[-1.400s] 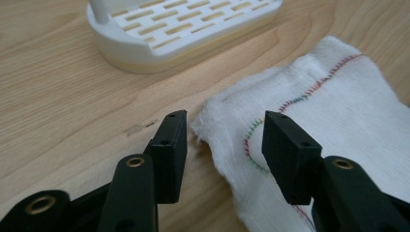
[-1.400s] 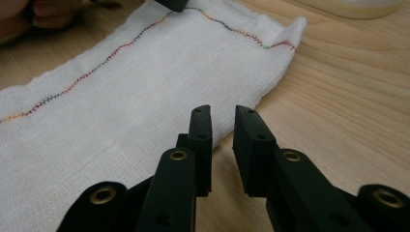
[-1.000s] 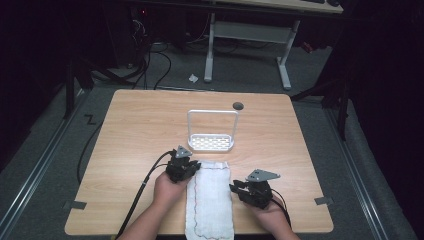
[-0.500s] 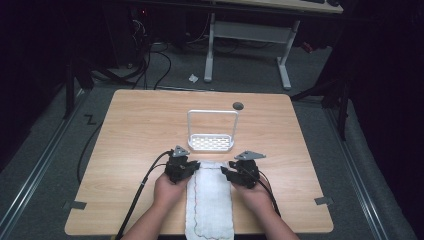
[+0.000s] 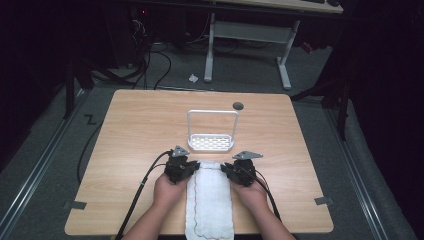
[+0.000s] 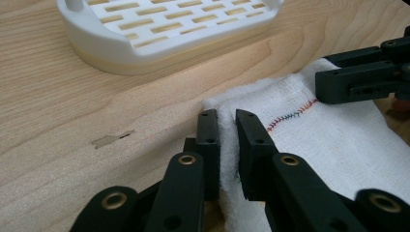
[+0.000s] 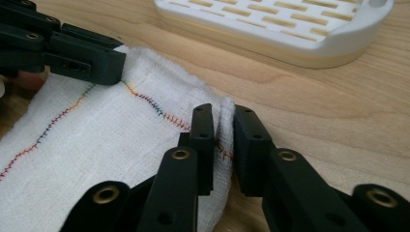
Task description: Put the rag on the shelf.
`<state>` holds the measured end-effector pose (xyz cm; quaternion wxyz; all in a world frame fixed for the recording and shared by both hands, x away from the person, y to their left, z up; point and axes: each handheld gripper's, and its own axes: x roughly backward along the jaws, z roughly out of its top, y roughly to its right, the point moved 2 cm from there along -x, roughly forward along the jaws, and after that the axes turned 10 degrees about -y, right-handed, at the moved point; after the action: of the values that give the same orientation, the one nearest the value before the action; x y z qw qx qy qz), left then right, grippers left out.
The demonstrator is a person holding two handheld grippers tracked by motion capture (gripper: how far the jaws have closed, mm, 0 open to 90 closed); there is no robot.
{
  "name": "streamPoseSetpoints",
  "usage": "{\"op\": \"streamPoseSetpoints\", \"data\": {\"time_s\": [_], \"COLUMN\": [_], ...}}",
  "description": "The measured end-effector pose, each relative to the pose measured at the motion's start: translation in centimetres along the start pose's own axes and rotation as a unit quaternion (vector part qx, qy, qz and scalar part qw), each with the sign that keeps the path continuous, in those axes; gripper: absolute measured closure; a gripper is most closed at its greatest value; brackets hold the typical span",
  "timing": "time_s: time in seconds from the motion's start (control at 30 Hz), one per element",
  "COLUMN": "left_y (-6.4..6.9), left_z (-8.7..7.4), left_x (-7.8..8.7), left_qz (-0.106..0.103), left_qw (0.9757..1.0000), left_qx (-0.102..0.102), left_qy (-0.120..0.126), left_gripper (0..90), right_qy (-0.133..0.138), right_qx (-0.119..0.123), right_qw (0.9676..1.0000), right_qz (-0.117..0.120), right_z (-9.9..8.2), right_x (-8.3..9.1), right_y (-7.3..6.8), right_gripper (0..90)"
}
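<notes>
Left tool (image 6: pixel 227 130) and right tool (image 7: pixel 223 128) each clamped on a far corner of the white cloth (image 5: pixel 210 200), white rack (image 5: pixel 212 143) just beyond on the worktop (image 5: pixel 135 130)

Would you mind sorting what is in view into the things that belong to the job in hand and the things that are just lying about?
In use:
- white cloth, far corners pinched
- left gripper, shut on its left corner
- right gripper, shut on its right corner

Lying about:
- white slotted rack, beyond the cloth, untouched
- small dark disc near the table's far edge
</notes>
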<state>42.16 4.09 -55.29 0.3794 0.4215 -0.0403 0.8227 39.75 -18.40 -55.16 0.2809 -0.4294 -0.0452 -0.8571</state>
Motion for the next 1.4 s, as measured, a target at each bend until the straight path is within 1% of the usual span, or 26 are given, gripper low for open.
{"op": "streamPoseSetpoints", "data": {"time_s": [0.07,0.17,0.2,0.23,0.27,0.3,0.4,0.47,0.57,0.63,0.7,0.77,0.8,0.83,0.9,0.93,0.97,1.0,1.03,1.1,1.13,1.2,1.27,1.3,1.33,1.4], "left_y": [0.0,-0.1,-0.1,-0.3,-0.3,-0.3,0.1,0.2,0.3,0.5,0.7,0.9,1.1,1.4,1.8,2.0,2.3,2.5,2.7,3.0,3.1,3.3,3.6,3.7,3.9,4.1], "left_z": [0.0,-0.1,-0.1,-0.2,-0.3,-0.4,-0.5,-0.6,-0.6,-0.7,-0.7,-0.6,-0.5,-0.3,0.0,0.2,0.4,0.6,0.9,1.4,1.6,1.9,2.1,2.3,2.4,2.7], "left_x": [0.0,0.1,0.2,0.4,0.5,0.6,0.7,0.9,1.2,1.5,1.9,2.3,2.6,2.9,3.4,3.7,4.1,4.4,4.8,5.3,5.5,6.0,6.5,6.7,7.0,7.6], "left_qz": [-0.002,-0.004,-0.008,-0.014,-0.017,-0.016,-0.011,-0.011,-0.014,-0.021,-0.019,-0.016,-0.012,-0.005,0.003,0.001,0.003,0.006,0.005,0.006,0.004,0.008,0.009,0.01,0.01,0.009], "left_qw": [1.0,1.0,0.9999,0.9997,0.9995,0.9995,0.9995,0.999,0.9984,0.9975,0.9967,0.9958,0.9953,0.9947,0.9931,0.9922,0.9914,0.9908,0.9907,0.9914,0.9912,0.9897,0.9884,0.9877,0.9871,0.986], "left_qx": [0.003,0.004,0.008,0.011,0.013,0.011,-0.005,-0.013,-0.017,-0.016,-0.014,-0.016,-0.021,-0.029,-0.041,-0.044,-0.047,-0.049,-0.048,-0.043,-0.04,-0.042,-0.046,-0.048,-0.05,-0.053], "left_qy": [0.001,0.0,0.007,0.016,0.022,0.025,0.03,0.041,0.053,0.065,0.078,0.089,0.094,0.098,0.11,0.117,0.122,0.126,0.127,0.123,0.126,0.137,0.144,0.148,0.152,0.158], "left_gripper": [80.7,80.5,80.5,80.9,80.9,81.4,81.7,81.7,81.6,81.5,81.4,81.3,81.4,81.4,81.3,81.2,81.2,81.1,81.1,81.1,81.1,81.2,81.2,81.2,81.2,81.3], "right_qy": [-0.001,-0.001,0.0,0.002,0.002,0.005,0.007,0.009,0.018,0.026,0.035,0.043,0.046,0.049,0.06,0.065,0.071,0.078,0.084,0.094,0.099,0.11,0.116,0.124,0.124,0.132], "right_qx": [-0.003,-0.001,0.002,0.012,0.012,0.013,0.015,0.018,0.016,0.019,0.022,0.03,0.032,0.034,0.038,0.036,0.038,0.04,0.04,0.046,0.049,0.049,0.054,0.057,0.057,0.059], "right_qw": [1.0,1.0,1.0,0.9999,0.9999,0.9999,0.9999,0.9998,0.9997,0.9995,0.9992,0.9986,0.9985,0.9982,0.9975,0.9972,0.9967,0.9961,0.9957,0.9945,0.9939,0.9927,0.9917,0.9906,0.9906,0.9895], "right_qz": [0.006,0.006,0.004,-0.001,-0.001,-0.002,-0.001,0.0,0.005,0.004,0.005,0.0,0.0,0.0,-0.002,-0.002,-0.002,-0.001,-0.001,-0.003,-0.003,-0.004,-0.009,-0.011,-0.011,-0.014], "right_z": [0.0,0.0,0.0,0.0,0.0,0.0,0.0,0.0,0.0,0.1,0.2,0.3,0.3,0.4,0.6,0.7,0.8,0.9,1.0,1.2,1.4,1.5,1.8,2.1,2.1,2.5], "right_x": [0.0,0.0,0.0,0.0,0.0,0.0,0.0,0.1,0.4,0.8,1.2,1.5,1.7,1.9,2.5,2.8,3.1,3.4,3.8,4.5,4.8,5.3,5.7,6.2,6.2,6.8], "right_y": [0.0,-0.1,-0.1,-0.2,-0.2,-0.3,-0.3,-0.2,-0.1,-0.2,-0.4,-0.6,-0.7,-0.8,-1.0,-1.1,-1.1,-1.2,-1.3,-1.6,-1.7,-1.9,-2.2,-2.3,-2.3,-2.3], "right_gripper": [83.6,85.5,85.7,86.1,86.1,86.1,86.0,86.0,86.0,86.0,85.9,85.9,85.9,85.9,85.9,86.0,85.9,85.9,85.9,86.0,85.9,85.9,85.9,85.9,85.9,85.9]}}
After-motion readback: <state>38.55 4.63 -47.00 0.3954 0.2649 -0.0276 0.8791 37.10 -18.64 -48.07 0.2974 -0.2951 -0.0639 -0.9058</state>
